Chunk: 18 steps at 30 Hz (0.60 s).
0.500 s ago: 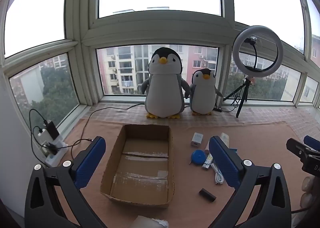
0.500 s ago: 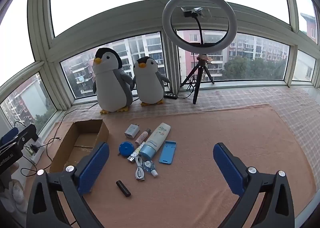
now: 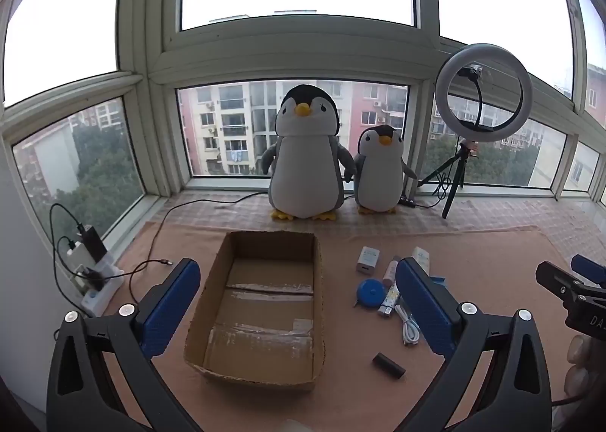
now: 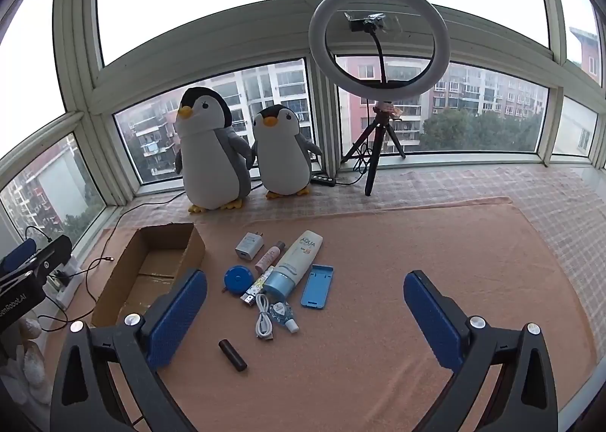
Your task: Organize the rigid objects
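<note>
Very little is changing. Seen from my left tongs (image 3: 297, 267), everything ahead is sliding a trace to the left and upward in the picture. That goes for the cardboard box (image 3: 250, 375) between the tongs' fingers, the black stick (image 3: 389, 365) near the right finger, and the big penguin (image 3: 305, 167) beyond the tips, so I am drifting these tongs very slightly. The pale thing (image 3: 291, 427) just under them, at the picture's bottom edge, is slipping almost out of sight. From my right tongs (image 4: 305, 277) I am making out no shift at all.
</note>
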### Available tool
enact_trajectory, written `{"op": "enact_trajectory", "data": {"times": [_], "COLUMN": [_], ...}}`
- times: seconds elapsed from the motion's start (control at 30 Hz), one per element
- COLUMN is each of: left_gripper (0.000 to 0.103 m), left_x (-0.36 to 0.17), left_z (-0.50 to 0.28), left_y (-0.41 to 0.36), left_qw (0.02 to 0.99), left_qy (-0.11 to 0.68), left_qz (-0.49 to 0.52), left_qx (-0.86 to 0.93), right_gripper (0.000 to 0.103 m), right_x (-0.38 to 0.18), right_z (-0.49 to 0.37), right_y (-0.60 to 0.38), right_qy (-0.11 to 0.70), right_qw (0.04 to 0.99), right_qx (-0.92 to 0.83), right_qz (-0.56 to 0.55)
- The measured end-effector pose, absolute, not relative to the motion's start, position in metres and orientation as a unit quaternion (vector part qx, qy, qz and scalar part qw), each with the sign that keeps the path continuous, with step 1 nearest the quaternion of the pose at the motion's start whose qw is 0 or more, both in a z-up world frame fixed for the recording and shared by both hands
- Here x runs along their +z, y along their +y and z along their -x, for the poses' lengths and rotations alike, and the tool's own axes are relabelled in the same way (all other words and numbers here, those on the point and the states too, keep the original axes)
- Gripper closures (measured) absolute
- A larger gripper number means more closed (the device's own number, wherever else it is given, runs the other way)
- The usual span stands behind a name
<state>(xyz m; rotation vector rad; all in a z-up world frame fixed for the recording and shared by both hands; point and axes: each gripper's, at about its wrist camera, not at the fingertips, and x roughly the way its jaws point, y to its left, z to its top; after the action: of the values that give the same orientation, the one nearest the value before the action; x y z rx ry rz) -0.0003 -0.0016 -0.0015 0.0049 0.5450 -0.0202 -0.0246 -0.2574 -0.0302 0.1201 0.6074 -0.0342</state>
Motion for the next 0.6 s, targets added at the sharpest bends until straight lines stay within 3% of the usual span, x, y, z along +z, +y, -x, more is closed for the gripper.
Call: {"op": "enact_trajectory", "data": {"times": [0.6], "left_gripper": [0.001], "left_x": [-0.0014], "left_z": [0.0009], "left_y": [-0.0052], "left_qw": [0.961], "left_qy": [0.275], "left_qz": [-0.003], "left_qx": [-0.017], "right_gripper": [0.0], "right_x": [-0.0284], "right_z": [0.0274], "right_y": [-0.2502], "right_qy": [0.296], "right_qw": [0.954], "right_qx": [-0.019], "right_qz": [-0.047]}}
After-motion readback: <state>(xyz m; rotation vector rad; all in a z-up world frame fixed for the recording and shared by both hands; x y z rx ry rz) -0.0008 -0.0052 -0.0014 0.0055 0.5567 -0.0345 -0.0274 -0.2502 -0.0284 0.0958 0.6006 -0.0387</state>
